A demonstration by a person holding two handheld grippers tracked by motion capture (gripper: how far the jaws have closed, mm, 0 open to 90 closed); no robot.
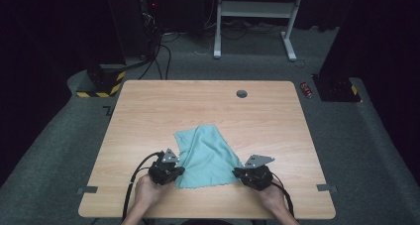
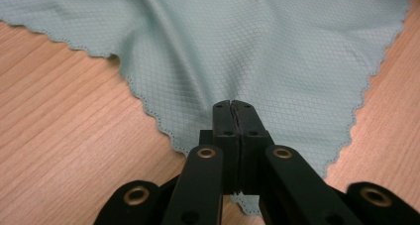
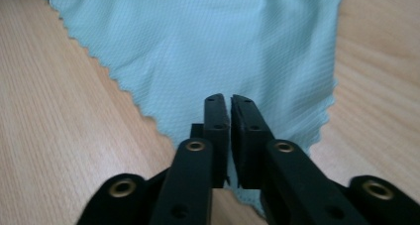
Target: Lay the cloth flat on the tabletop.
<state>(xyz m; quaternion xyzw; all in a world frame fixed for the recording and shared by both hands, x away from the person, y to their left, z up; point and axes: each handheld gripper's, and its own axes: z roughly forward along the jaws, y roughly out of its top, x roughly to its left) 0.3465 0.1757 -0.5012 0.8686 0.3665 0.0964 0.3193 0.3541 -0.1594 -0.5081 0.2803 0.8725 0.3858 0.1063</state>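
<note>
Teal cloth (image 1: 207,155) lay rumpled, unfolded, mid-near on the table (image 1: 148,111), w/ left tool (image 2: 233,107) clamped shut on its near-left corner & right tool (image 3: 225,100) nearly shut on the near-right corner, so the fold itself prob. remained.

The cloth (image 2: 257,41) is a pale teal microfibre-looking fabric, matt, with a fine diamond weave you can really see in the left gripper view, plus a scalloped pinked edge. It drapes in soft folds. The counter (image 1: 148,116) is light wood-grain laminate, smooth with a slight sheen. Both grippers, left gripper (image 2: 232,111) and right gripper (image 3: 230,106), have matt black plastic jaws with little brass-coloured rivets. The floor (image 1: 356,150) is grey carpet, rough-looking.
</note>
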